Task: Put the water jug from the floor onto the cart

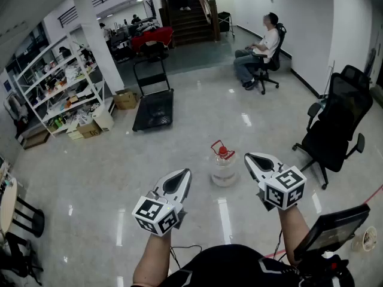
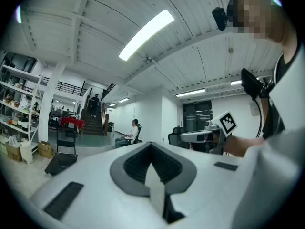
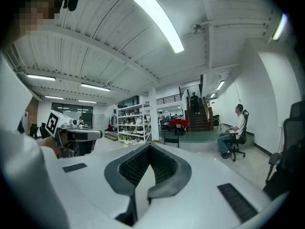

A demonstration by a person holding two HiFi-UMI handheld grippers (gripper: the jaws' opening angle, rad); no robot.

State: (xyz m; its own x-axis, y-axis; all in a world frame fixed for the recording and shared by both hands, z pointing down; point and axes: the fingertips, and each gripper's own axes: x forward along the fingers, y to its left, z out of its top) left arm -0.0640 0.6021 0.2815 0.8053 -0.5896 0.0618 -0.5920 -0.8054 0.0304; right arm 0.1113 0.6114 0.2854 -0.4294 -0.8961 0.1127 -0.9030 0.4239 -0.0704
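Glossy pale floor (image 1: 197, 121) lies open between the clear plastic water jug with red cap and handle (image 1: 223, 167) and the black flat platform cart (image 1: 154, 107). The cart stands well apart from the jug, toward the floor's far edge below the stairs (image 1: 190, 23). White metal shelving (image 1: 57, 85) lines the left edge, and a black mesh office chair (image 1: 335, 124) stands at the right edge. The left tool (image 1: 184, 176) and right tool (image 1: 251, 158) flank the jug. Both are closed tight, with nothing between their jaws.

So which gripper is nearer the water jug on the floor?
Right. The right gripper hangs just right of the water jug; the left gripper sits farther off, lower left.
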